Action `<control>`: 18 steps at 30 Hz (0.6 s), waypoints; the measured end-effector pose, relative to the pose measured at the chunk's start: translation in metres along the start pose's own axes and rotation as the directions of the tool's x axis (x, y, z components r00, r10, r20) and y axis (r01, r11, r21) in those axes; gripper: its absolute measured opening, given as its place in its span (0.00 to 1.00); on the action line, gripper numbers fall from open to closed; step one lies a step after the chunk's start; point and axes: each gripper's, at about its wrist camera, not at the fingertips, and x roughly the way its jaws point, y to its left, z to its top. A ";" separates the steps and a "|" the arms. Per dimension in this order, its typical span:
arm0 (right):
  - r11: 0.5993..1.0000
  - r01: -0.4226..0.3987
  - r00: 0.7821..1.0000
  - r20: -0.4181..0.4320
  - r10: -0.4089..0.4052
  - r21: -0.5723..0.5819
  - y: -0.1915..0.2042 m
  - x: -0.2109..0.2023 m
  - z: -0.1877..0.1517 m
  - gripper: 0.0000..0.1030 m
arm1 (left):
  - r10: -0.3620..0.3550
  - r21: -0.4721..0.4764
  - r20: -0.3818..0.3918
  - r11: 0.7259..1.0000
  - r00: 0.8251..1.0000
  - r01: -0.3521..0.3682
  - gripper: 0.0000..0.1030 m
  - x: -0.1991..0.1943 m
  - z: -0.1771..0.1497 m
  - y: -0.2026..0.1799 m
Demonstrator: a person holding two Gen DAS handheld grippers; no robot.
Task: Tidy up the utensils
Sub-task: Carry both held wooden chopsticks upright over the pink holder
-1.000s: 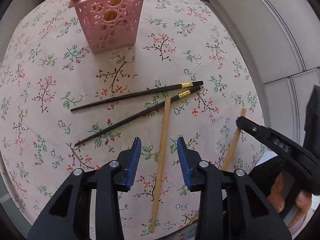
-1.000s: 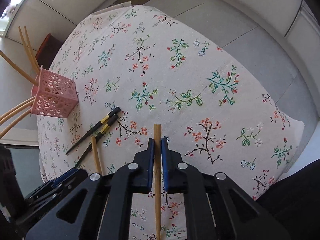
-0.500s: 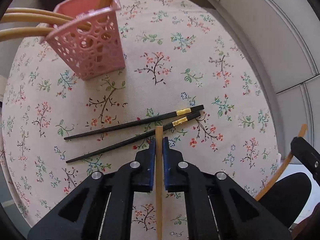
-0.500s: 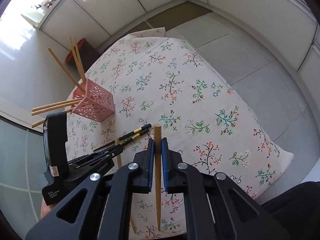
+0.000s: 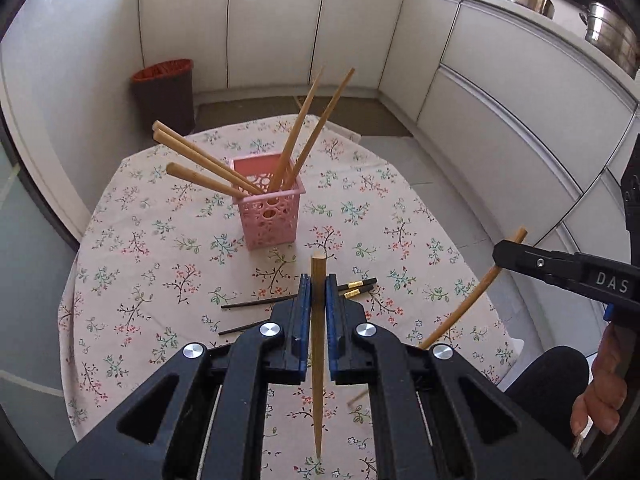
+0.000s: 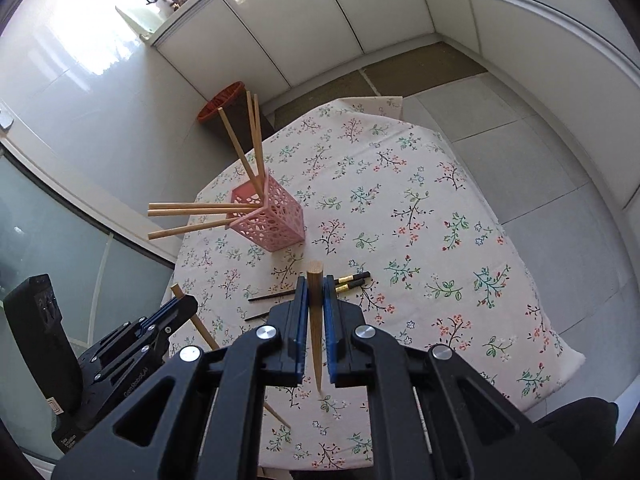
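My left gripper [image 5: 318, 292] is shut on a wooden chopstick [image 5: 318, 344], held well above the table. My right gripper [image 6: 316, 292] is shut on a second wooden chopstick [image 6: 315, 328], also lifted; it shows at the right of the left wrist view [image 5: 464, 308]. A pink perforated holder [image 5: 270, 216] stands upright mid-table with several wooden chopsticks [image 5: 200, 168] leaning out of it; it also shows in the right wrist view [image 6: 272, 220]. Two black chopsticks with gold bands [image 5: 352, 288] lie on the cloth just beyond both grippers [image 6: 352, 282].
The round table has a floral cloth [image 5: 160, 264]. A dark bin with a red rim [image 5: 164, 96] stands on the floor behind it. White cabinets [image 5: 480, 100] line the walls. Steel pots [image 5: 608, 36] sit on the counter at right.
Both grippers have risen high above the table, each carrying its wooden chopstick. The left gripper closed on its chopstick within the last second. The holder now sits straight ahead.
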 end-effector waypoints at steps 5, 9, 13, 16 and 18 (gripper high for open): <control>0.998 -0.009 0.999 0.044 0.012 -0.060 0.015 -0.024 0.014 0.08 | -0.012 0.012 0.076 1.000 0.997 0.011 0.06 -0.041 0.017 0.001; 0.996 -0.033 0.996 0.081 0.040 -0.081 0.027 -0.042 0.033 0.08 | -0.008 0.028 0.123 1.000 0.992 0.005 0.06 -0.062 0.033 0.000; 0.990 -0.030 0.989 0.142 0.050 -0.134 0.046 -0.060 0.055 0.08 | 0.017 0.023 0.185 0.999 0.983 -0.022 0.06 -0.078 0.059 0.005; 0.985 -0.033 0.981 0.184 0.065 -0.171 0.061 -0.072 0.071 0.08 | 0.044 0.006 0.237 0.999 0.971 -0.047 0.06 -0.090 0.082 0.011; 0.980 -0.039 0.975 0.208 0.080 -0.193 0.072 -0.078 0.082 0.08 | 0.052 -0.005 0.269 0.999 0.962 -0.052 0.06 -0.097 0.096 0.014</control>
